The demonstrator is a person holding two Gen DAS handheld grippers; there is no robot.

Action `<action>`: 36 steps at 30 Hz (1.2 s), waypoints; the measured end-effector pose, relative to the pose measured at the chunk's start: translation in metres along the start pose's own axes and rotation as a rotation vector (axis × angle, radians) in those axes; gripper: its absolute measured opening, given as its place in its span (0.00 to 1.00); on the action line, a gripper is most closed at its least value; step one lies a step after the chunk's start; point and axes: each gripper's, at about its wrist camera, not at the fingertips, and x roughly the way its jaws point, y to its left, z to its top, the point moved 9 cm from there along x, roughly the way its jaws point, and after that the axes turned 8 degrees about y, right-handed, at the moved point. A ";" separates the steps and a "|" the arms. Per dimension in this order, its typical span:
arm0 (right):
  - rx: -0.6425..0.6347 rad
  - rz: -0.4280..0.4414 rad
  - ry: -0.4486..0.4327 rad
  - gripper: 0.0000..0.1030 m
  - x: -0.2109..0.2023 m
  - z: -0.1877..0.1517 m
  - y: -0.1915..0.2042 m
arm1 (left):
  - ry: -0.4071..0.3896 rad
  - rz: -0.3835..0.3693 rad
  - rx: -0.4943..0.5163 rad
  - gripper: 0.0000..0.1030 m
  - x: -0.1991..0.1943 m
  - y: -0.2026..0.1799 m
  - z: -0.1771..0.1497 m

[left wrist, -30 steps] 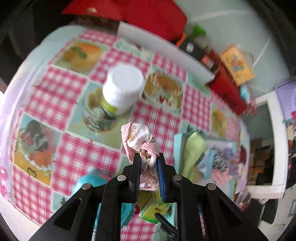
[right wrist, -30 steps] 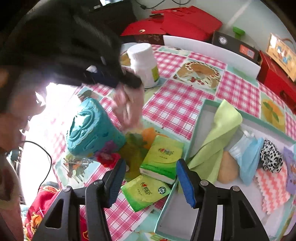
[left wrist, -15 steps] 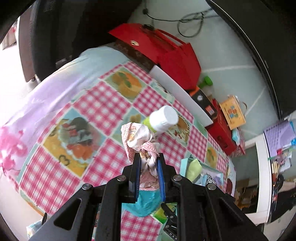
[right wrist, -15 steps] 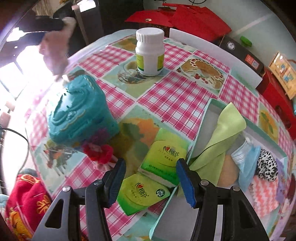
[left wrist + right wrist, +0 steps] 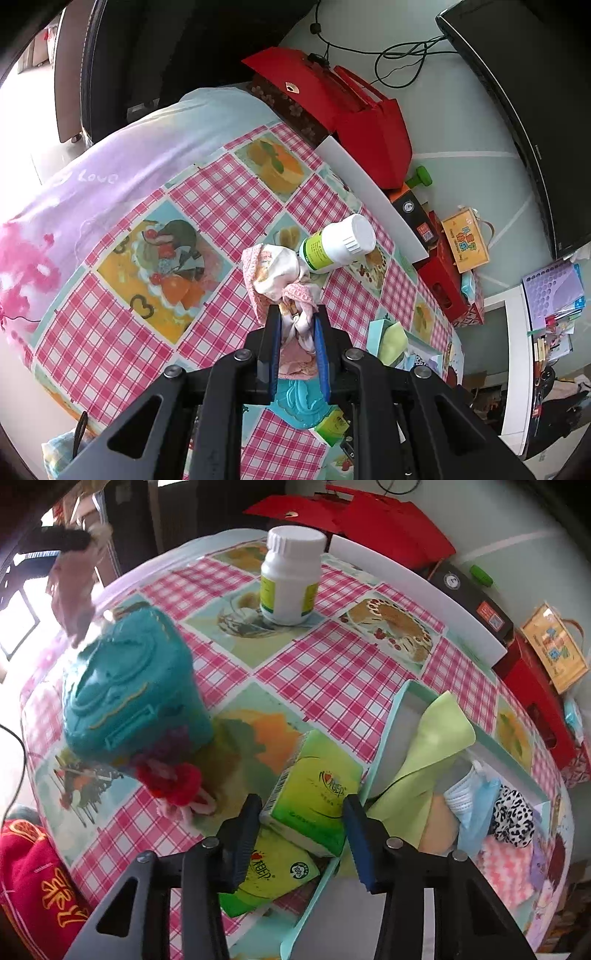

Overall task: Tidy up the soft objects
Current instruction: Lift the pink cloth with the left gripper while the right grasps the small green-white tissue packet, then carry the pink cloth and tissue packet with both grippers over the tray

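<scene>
Above the checked tablecloth [image 5: 229,199], the left gripper [image 5: 297,332] is clamped nearly closed on a pink patterned cloth [image 5: 275,273], bunched, long axis running up past the fingertips. Right gripper [image 5: 301,816] jaws closing around a green tissue pack [image 5: 317,794] — pads not clearly pressing; it lies tilted against the teal tray [image 5: 388,716] rim. White bottle [image 5: 291,576], teal box [image 5: 129,686] nearby — red bags [image 5: 354,114] behind.
</scene>
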 end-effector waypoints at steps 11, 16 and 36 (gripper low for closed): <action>0.076 0.053 -0.051 0.34 -0.019 -0.004 -0.006 | -0.009 0.014 0.020 0.17 -0.011 -0.007 -0.012; 0.098 0.068 -0.085 0.31 -0.030 -0.005 -0.009 | -0.012 0.027 0.029 0.17 -0.016 -0.012 -0.016; 0.330 0.158 -0.348 0.30 -0.127 -0.026 -0.076 | -0.050 0.005 0.187 0.17 -0.035 -0.092 -0.045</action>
